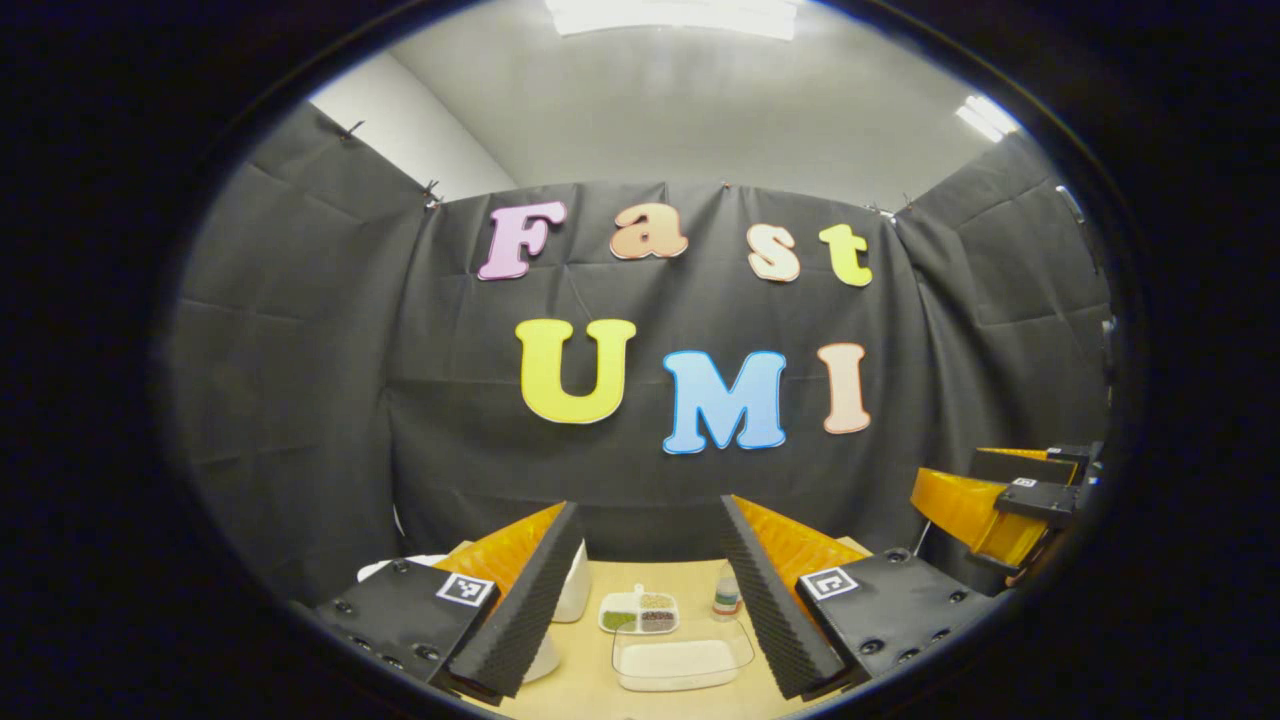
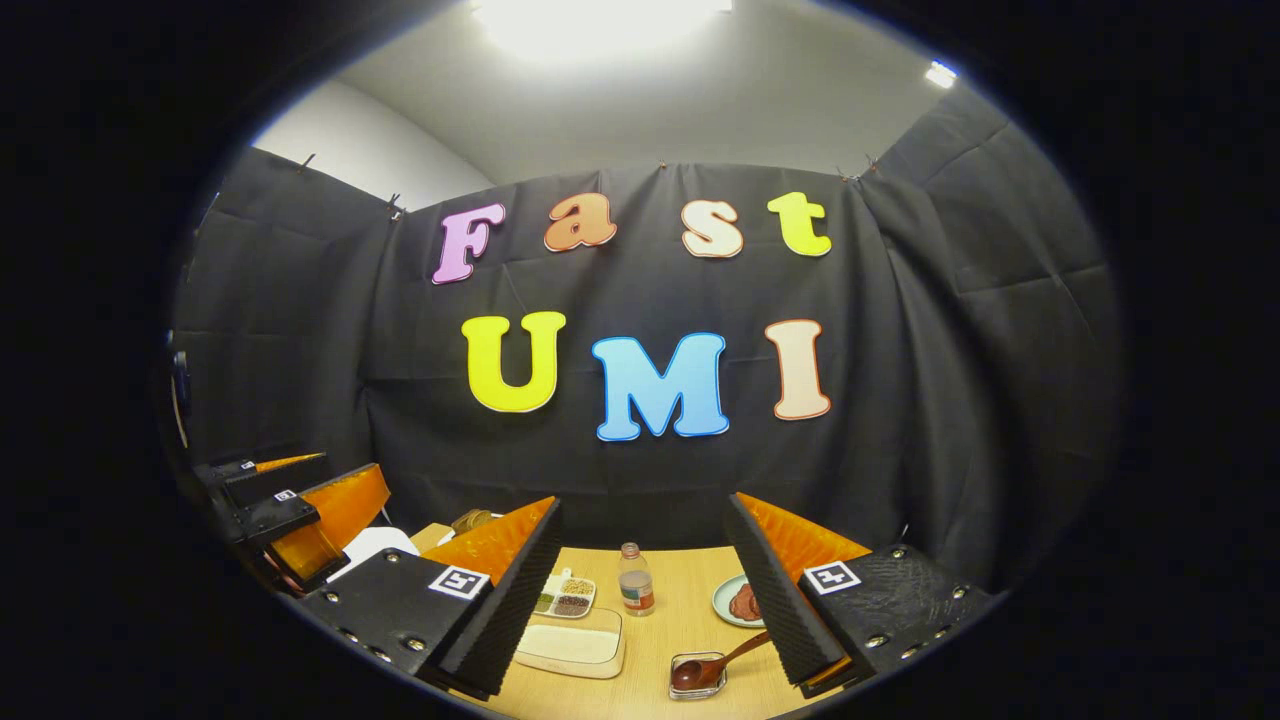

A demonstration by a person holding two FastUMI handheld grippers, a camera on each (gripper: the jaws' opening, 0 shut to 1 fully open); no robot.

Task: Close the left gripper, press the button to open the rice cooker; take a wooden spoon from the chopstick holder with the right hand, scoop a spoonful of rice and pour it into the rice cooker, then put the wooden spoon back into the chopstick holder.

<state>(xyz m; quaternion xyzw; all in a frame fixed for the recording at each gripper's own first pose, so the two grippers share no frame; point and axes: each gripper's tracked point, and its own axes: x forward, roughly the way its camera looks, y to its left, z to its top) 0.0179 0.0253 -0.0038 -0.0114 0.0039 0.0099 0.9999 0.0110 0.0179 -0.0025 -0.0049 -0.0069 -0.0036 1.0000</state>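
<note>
Fingers of the left claw [image 1: 650, 600] stood well apart in the left gripper view, holding nothing, raised above the wooden desk [image 1: 590, 690]. Between them on the desk lay a clear tray of white rice [image 1: 680, 660], with a small divided dish of grains [image 1: 640, 612] just behind it and a small bottle [image 1: 727, 595] near the right finger. A white appliance, probably the rice cooker [image 1: 572, 590], stood at the left, mostly hidden behind the left finger. At the right edge the other claw [image 1: 1000, 505] hung higher up; how its fingers stood could not be told from there.

Seen from the right gripper view, the right claw [image 2: 645, 590] was also spread wide and empty above the desk [image 2: 680, 620]. The wooden spoon [image 2: 715, 665] lay with its bowl in a small clear container [image 2: 697, 675] near the right finger, its handle slanting up toward that finger. The tray of rice [image 2: 570, 643] sat by the left finger, with the divided dish [image 2: 565, 597] behind it, a bottle [image 2: 635, 580] in the middle and a plate with something brown [image 2: 740, 602] to the right. The left claw [image 2: 300, 515] showed at the far left, with a white shape [image 2: 375, 548] just below it.
</note>
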